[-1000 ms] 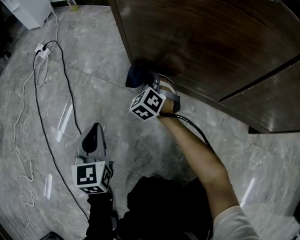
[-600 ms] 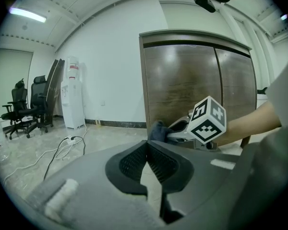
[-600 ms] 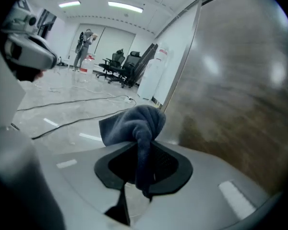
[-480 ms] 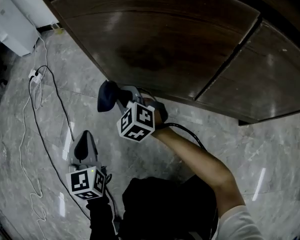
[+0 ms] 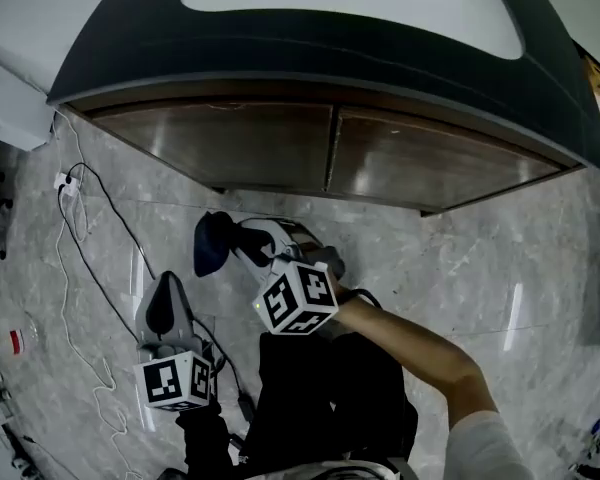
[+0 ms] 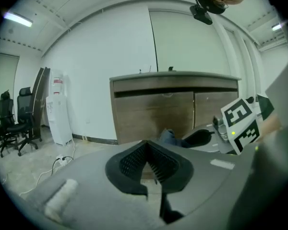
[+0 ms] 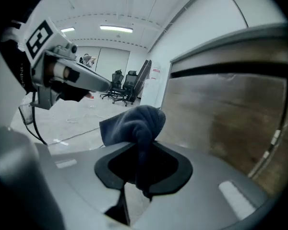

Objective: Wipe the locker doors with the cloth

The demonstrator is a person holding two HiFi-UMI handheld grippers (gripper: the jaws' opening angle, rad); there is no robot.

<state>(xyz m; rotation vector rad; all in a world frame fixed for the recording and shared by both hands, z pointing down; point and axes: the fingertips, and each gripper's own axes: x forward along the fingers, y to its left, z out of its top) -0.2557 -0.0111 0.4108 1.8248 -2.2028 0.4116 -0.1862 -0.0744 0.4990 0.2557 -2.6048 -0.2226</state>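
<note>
Right claw [image 5: 238, 241] clamping cloth [image 5: 212, 244], locker [image 5: 260, 153], water dispenser [image 6: 58, 108]

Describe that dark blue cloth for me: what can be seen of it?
The cloth is dark blue and soft-looking, like fleece. It is bunched and twisted into a rounded wad, not spread flat. The right gripper is shut on a pinched fold, the bulk bulging out beyond the jaws. In the head view it is held above the grey stone floor, apart from the brown locker doors; only the gripper touches it.
</note>
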